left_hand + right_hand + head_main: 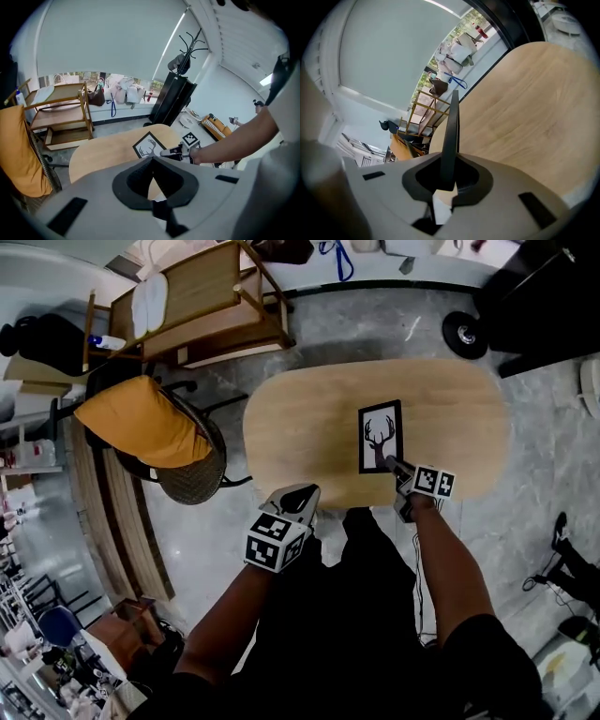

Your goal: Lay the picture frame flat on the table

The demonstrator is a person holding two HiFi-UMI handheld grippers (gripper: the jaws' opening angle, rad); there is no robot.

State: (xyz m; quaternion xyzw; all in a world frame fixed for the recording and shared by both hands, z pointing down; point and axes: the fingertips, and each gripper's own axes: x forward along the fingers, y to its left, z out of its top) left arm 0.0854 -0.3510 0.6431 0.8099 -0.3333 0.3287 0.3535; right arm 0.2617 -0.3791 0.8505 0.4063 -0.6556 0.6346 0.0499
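Note:
The picture frame [380, 435], black-edged with a deer-antler print facing up, is on the oval wooden table [300, 427]. My right gripper [389, 463] is shut on the frame's near right corner. In the right gripper view the frame's black edge [451, 126] runs straight out from between the jaws [446, 165], tilted against the tabletop [534, 103]. In the left gripper view the frame [149, 146] shows face up, with the right gripper [171, 153] at its corner. My left gripper [300, 493] hangs by the table's near edge, shut and holding nothing [152, 161].
A chair with an orange cushion [141, 423] stands left of the table. A wooden cart [202, 301] is behind it. A black wheeled base [464, 334] sits at the far right, and a coat stand [185, 61] rises beyond the table.

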